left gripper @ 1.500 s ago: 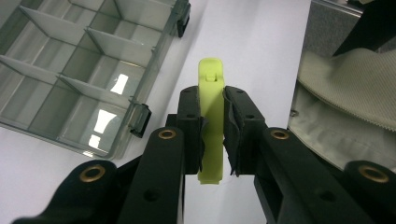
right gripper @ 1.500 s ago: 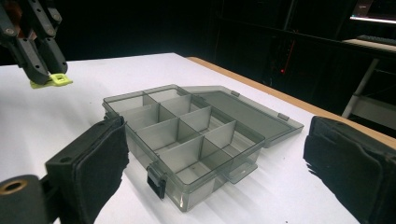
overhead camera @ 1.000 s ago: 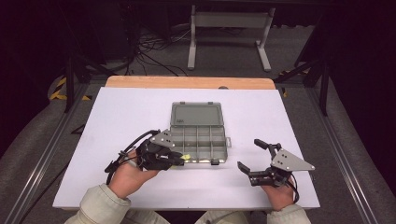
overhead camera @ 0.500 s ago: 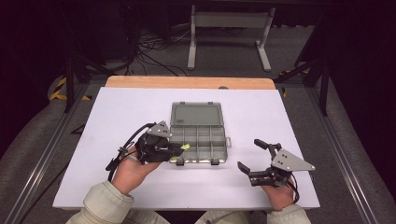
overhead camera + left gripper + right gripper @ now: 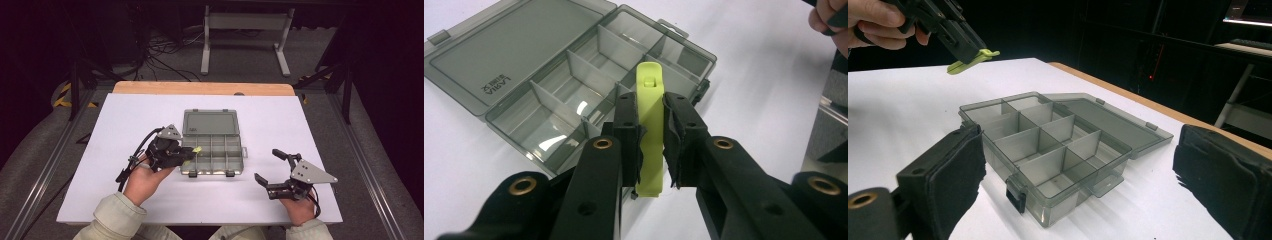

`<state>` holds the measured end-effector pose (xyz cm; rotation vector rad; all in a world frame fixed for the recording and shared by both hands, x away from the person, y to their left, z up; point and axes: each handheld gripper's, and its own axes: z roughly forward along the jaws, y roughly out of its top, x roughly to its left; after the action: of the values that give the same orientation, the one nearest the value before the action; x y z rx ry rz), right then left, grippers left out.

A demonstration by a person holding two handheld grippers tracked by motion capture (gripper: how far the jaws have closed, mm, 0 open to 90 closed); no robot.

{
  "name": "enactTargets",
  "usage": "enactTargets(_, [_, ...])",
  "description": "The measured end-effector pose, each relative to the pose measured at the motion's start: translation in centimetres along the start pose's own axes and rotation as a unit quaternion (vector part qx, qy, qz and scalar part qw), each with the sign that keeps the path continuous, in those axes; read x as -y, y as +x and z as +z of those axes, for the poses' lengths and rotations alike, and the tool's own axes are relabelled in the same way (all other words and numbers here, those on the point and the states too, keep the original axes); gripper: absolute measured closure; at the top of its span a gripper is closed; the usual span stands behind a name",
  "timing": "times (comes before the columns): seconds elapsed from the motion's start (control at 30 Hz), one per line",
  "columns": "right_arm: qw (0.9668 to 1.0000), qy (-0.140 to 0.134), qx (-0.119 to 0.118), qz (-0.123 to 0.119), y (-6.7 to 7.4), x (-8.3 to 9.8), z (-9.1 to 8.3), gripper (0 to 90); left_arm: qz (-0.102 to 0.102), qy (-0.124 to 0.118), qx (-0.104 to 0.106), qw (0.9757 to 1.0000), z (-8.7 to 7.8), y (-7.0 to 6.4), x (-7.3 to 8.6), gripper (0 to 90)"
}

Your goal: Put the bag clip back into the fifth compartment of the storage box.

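Claw pads come first in my left claw view: my left claw (image 5: 651,145) is pinching a yellow-green clip (image 5: 650,125) by its long sides, the jaws nearly together with the clip between them. Its near end pokes out below the pads and its far end sticks out past the tips; the middle is hidden by the pads. Beyond it lies the box (image 5: 574,85), a smoky clear case with its lid folded flat on the table (image 5: 749,75). Lettering on the lid is too small and turned for me to read. My jaws cover the near compartments, so I cannot tell what sits under them.

From above, the left claw (image 5: 187,155) hangs at the box's left edge, the clip (image 5: 197,149) over the left compartments, clear of the dividers. Exactly which compartment is below it I cannot tell.

My right claw (image 5: 270,167) rests on the table right of the box (image 5: 212,145), well apart from it, jaws spread wide with nothing between them. In its own view the pads are cut off at both sides and the box (image 5: 1048,145) lies between them, farther off. The compartments I can see look bare.
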<state>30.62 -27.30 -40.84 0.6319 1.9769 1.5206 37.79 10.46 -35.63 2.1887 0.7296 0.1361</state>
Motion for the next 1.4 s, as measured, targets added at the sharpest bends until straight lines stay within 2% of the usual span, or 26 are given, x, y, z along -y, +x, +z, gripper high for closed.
enactTargets(0.07, [1.0000, 0.000, 0.000, 0.000, 0.0, 0.0, 0.0, 6.5, -0.008, -0.001, -0.004, 1.0000, 0.2, 0.1, 0.0, 77.8])
enactTargets(0.13, [1.0000, 0.000, 0.000, 0.000, 0.0, 0.0, 0.0, 6.5, -0.008, 0.000, -0.008, 0.9999, 0.2, 0.1, 0.0, 77.8])
enactTargets(0.17, [1.0000, 0.000, -0.001, 0.000, 0.0, 0.0, 0.0, 6.5, -0.017, -0.002, -0.015, 0.9997, 0.5, 0.2, 0.0, 77.8])
enactTargets(0.23, [1.0000, 0.000, 0.000, 0.000, 0.0, 0.0, 0.0, 6.5, -0.020, -0.001, -0.019, 0.9996, 0.6, 0.3, 0.0, 77.8])
enactTargets(0.27, [1.0000, 0.000, 0.000, 0.000, 0.0, 0.0, 0.0, 6.5, -0.028, -0.002, -0.025, 0.9993, 0.7, 0.4, 0.1, 77.8])
enactTargets(0.57, [1.0000, 0.000, -0.001, 0.000, 0.0, 0.0, 0.0, 6.5, -0.044, 0.001, -0.046, 0.9980, 1.1, 0.8, 0.2, 77.9])
enactTargets(0.73, [1.0000, 0.000, -0.002, 0.000, 0.0, 0.0, 0.0, 6.5, -0.056, 0.008, -0.049, 0.9972, 1.5, 1.1, 0.4, 77.9])
enactTargets(0.8, [1.0000, 0.000, -0.002, 0.001, 0.0, 0.0, 0.0, 6.5, -0.054, 0.012, -0.048, 0.9973, 1.6, 1.2, 0.4, 77.9])
enactTargets(1.03, [1.0000, 0.000, -0.002, 0.001, 0.0, 0.0, 0.0, 6.5, -0.066, 0.028, -0.044, 0.9965, 2.5, 1.4, 0.8, 77.8])
enactTargets(1.1, [1.0000, -0.001, -0.002, 0.001, 0.0, 0.0, 0.0, 6.5, -0.063, 0.038, -0.041, 0.9965, 2.7, 1.4, 0.8, 77.9])
enactTargets(1.4, [1.0000, 0.000, -0.002, 0.000, 0.0, 0.0, 0.0, 6.5, -0.070, 0.049, -0.039, 0.9956, 3.4, 1.8, 1.2, 77.9])
